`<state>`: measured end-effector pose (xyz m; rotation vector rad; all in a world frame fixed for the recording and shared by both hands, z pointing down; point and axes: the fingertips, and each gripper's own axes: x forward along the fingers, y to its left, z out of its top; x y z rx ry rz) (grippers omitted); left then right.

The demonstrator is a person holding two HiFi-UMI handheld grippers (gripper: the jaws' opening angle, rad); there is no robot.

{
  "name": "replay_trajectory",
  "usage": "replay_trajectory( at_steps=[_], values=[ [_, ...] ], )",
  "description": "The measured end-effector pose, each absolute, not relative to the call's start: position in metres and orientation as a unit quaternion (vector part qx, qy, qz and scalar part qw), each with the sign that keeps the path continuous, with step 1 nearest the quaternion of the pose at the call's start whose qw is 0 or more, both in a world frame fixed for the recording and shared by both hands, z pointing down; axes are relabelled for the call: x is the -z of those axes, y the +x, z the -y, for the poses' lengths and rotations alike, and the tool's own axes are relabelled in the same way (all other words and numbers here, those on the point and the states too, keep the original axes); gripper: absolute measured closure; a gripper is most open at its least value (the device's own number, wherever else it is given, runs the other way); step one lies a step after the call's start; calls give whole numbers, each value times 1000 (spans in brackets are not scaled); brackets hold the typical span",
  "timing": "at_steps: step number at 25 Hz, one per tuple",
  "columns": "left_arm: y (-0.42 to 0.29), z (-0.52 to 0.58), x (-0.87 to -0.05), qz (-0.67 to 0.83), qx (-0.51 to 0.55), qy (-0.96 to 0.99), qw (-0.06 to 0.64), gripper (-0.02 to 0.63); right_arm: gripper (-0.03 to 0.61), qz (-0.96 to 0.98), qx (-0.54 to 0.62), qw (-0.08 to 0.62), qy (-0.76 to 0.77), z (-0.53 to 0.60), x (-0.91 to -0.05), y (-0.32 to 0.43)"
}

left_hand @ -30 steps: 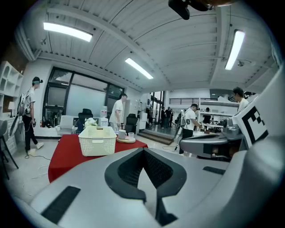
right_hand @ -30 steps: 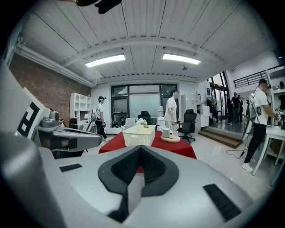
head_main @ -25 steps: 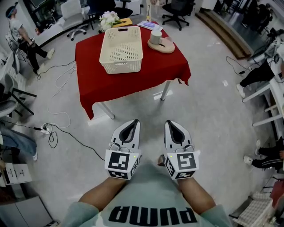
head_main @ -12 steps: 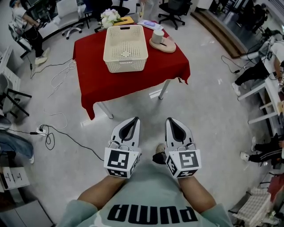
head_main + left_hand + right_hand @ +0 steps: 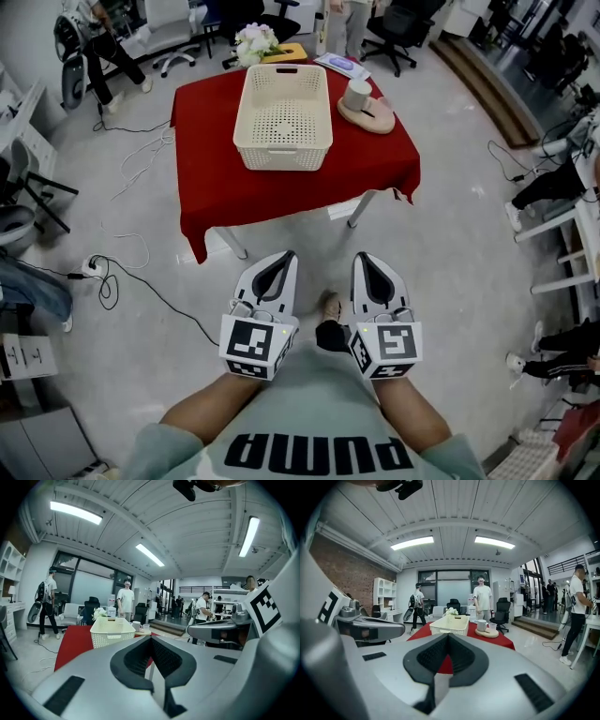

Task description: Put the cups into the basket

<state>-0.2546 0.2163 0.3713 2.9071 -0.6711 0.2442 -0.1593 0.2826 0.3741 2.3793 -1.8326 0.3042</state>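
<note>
Cups: white cup [image 5: 357,94] & small clear cup [image 5: 492,626] stand on a round tray [image 5: 373,122] on the table's right side, just right of the basket [image 5: 281,155] and well ahead of both tongs. Left tongs [image 5: 285,256] & right tongs [image 5: 362,256]: jaws fully together, nothing btwn them. Bare floor lies btwn me & the red-clothed table [image 5: 281,197]. A power strip [image 5: 92,271] w/ cable is off to my left, an office chair [image 5: 401,26] beyond the table. My forearms reach out from my chest, tongs side by side w/ a gap btwn them, pointing at the table, roughly level.
</note>
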Motion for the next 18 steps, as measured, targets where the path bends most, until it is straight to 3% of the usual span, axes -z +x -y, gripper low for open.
replay_trajectory(
  at_steps=[18],
  values=[
    [-110, -150, -371, 270, -99, 954, 80, 612, 568, 645, -98, 66, 755, -205, -379, -10]
  ],
)
